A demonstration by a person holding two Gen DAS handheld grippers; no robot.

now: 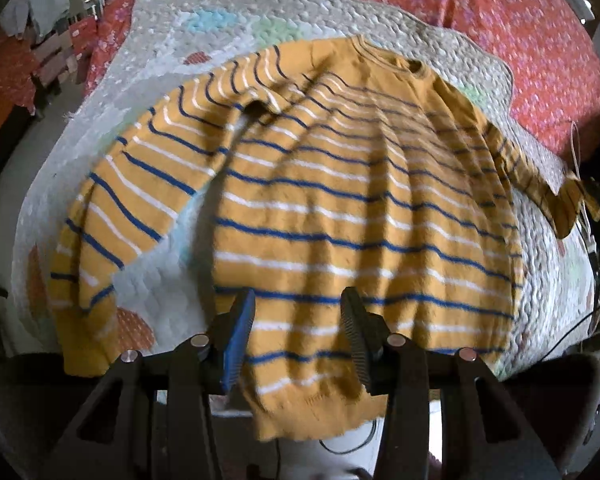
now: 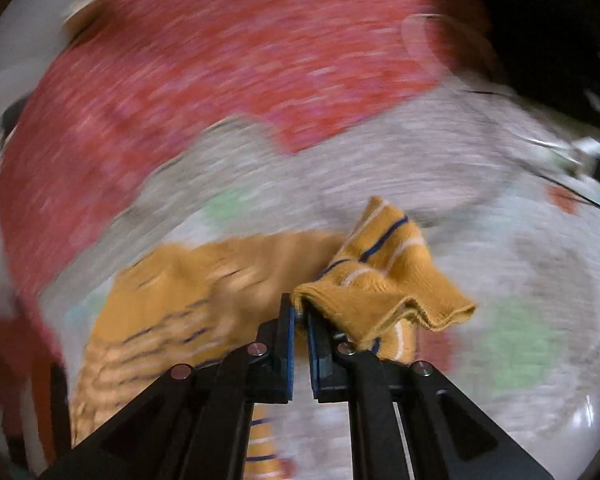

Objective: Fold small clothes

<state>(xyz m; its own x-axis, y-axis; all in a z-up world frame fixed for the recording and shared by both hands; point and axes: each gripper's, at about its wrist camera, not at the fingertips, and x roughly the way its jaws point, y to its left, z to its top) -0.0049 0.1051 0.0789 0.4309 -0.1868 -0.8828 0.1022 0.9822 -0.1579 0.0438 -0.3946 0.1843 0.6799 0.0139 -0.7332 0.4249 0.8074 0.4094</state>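
a small mustard-yellow knitted jumper with thin blue and white stripes (image 1: 340, 200) lies spread flat, front side up, on a pale quilted bed cover with pastel patches (image 1: 172, 40), which itself rests on a red floral bedspread (image 1: 500, 12). at the left of the left wrist view, one long striped sleeve (image 1: 132, 200) stretches out and down toward the near edge of the quilt, lying apart from the body of the jumper. in the middle, the jumper's hem hangs over the near edge. the left gripper (image 1: 298, 332) hovers over that hem with its jaws partly apart, one finger faced in blue and one in dark ribbed material; the knit shows between them but the pads do not appear to press on it, so this claw reads as released. at the far right of the same view, the other sleeve runs off to the quilt's edge, its cuff (image 1: 572, 208) lifted and bunched.

the right wrist view is blurred with motion. the right gripper (image 2: 300, 316) is clenched on the yellow ribbed cuff of that sleeve (image 2: 384, 300), the fabric pinched between its blue pads and folding out to the right.

judging by this, the step in hand is the first sleeve fold. the next move likely calls for carrying the gripped cuff across the jumper's chest and laying it flat there, while the left gripper steadies the hem so the body does not slide off the edge.
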